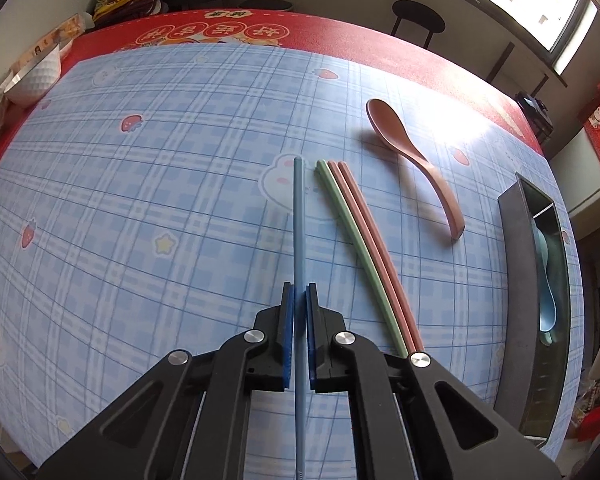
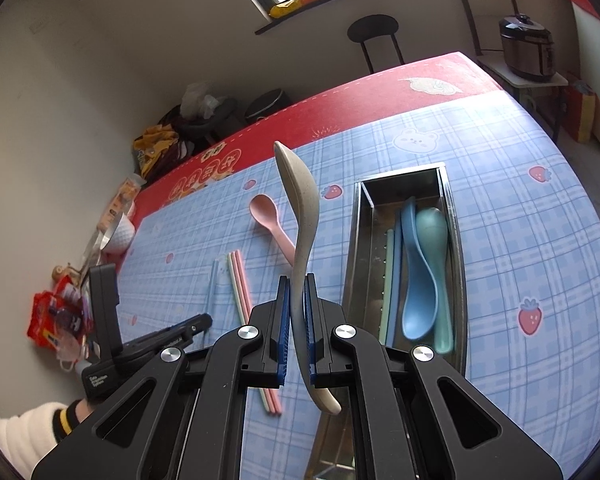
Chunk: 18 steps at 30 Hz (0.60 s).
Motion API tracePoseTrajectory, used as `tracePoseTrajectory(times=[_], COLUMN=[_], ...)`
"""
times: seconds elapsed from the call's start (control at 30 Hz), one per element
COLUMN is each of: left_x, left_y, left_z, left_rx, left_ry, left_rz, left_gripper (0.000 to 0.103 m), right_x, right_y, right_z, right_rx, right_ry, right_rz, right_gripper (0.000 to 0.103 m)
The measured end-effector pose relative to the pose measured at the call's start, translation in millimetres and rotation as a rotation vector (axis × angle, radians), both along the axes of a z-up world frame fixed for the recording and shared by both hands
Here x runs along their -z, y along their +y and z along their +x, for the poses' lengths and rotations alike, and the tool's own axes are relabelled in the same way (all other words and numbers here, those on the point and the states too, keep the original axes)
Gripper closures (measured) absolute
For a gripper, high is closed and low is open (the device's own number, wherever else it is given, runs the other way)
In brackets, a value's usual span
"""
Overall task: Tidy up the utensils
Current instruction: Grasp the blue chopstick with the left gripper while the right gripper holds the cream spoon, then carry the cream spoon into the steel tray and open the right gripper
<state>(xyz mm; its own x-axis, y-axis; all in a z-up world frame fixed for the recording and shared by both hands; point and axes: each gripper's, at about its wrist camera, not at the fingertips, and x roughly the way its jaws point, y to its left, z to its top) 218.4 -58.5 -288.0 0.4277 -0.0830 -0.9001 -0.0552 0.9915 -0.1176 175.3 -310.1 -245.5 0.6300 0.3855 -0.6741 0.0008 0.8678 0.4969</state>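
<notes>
Plaid tablecloth (image 1: pixel 140 200): left hand-held gripper (image 1: pixel 300 300) clamps blue chopstick (image 1: pixel 298 220), right hand-held gripper (image 2: pixel 297 292) beige spoon (image 2: pixel 300 208).

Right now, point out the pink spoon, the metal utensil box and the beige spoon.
pink spoon (image 1: pixel 384 118): left wrist view, on its bowl.
metal utensil box (image 2: pixel 456 236): right wrist view, on its right wall.
beige spoon (image 2: pixel 300 184): right wrist view, on its bowl, above the right claw (image 2: pixel 297 280).

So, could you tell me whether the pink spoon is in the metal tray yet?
Out. The pink spoon lies on the tablecloth, left of the metal tray.
</notes>
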Motion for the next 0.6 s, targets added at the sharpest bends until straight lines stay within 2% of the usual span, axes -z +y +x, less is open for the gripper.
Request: tracePoseTrajectory(times=[0.17, 0.3, 0.43, 0.6], left_x=[-36.6, -58.4, -68.1, -66.3], left_y=[22.0, 36.6, 36.7, 25.4], left_z=[-13.3, -26.0, -40.4, -48.7], left_rx=[0.0, -0.021, -0.004, 0.04], left_ry=[-0.043, -0.073, -0.093, -0.096], left_rz=[0.002, -0.038, -0.07, -0.108], left_gripper=[0.097, 0.097, 0.097, 0.097], right_x=[-4.1, -7.1, 3.8, 23.4], right_y=[7.1, 8.4, 7.8, -6.1], right_z=[-3.3, -6.0, -14.5, -28.0], right_rx=[0.011, 0.019, 0.032, 0.095], right_ry=[0.012, 0.023, 0.063, 0.136], right_rz=[0.015, 0.019, -0.009, -0.037], right_gripper=[0.096, 0.096, 0.096, 0.096])
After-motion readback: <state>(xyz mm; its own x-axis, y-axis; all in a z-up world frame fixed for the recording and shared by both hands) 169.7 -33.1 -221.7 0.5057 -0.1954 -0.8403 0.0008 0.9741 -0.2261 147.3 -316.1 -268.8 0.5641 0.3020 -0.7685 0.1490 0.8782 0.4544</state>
